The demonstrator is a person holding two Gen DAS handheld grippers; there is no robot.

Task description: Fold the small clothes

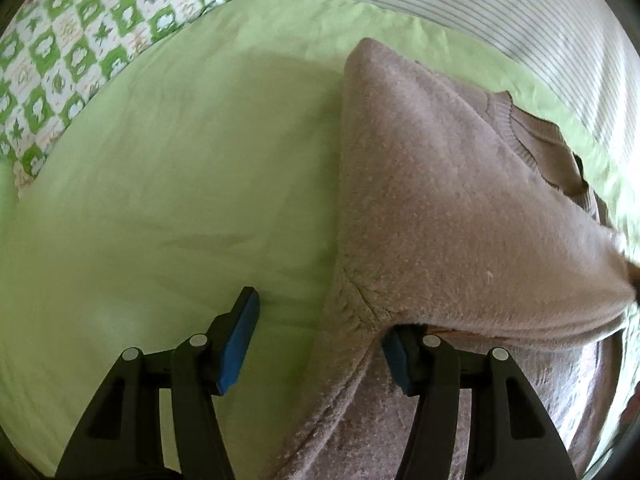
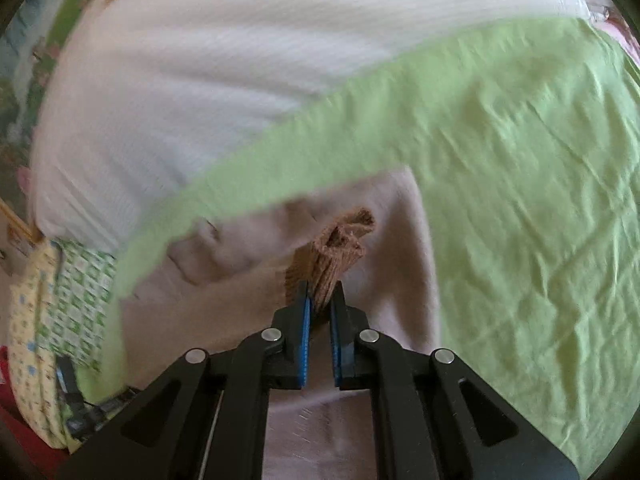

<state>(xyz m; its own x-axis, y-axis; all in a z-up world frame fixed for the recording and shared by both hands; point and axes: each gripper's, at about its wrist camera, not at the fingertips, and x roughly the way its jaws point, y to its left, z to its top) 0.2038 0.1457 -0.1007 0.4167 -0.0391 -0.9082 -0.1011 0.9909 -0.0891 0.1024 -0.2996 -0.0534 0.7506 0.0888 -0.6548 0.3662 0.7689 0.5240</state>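
The step in hand looks like carrying a sleeve across the body of the fuzzy dusty-pink knitted sweater [image 1: 460, 200] to make a fold. The right tongs [image 2: 319, 304] are clamped tight on the brown ribbed cuff [image 2: 340, 248] of that sleeve, the blue pads pinching the ribbing near its end while the cuff's open mouth sticks out beyond the tips. To do this well, I would keep that pinch firm and lay the cuff down flat on the sweater's body, so the sleeve lands straight and not twisted; the cloth is soft and thick, and a loose grip could let it slide out.

The left tongs [image 1: 316, 344] stand open and grip nothing. One blue pad [image 1: 236, 344] hangs over bare sheet; the other is tucked under a raised fold of the sweater, where a seam puckers the knit. They could press that edge down to stop the garment from dragging, though I judge this, not see it.

The sweater lies on a bed covered by a light green sheet [image 1: 160, 180], towards the striped white bedding [image 1: 500, 12] at the bed's far edge. Part of it is lifted into a taut ridge. Its ribbed neckline [image 1: 516, 128] shows, with darker brown inside. A green-and-white checked pillow [image 1: 72, 52] sits at the far left corner.
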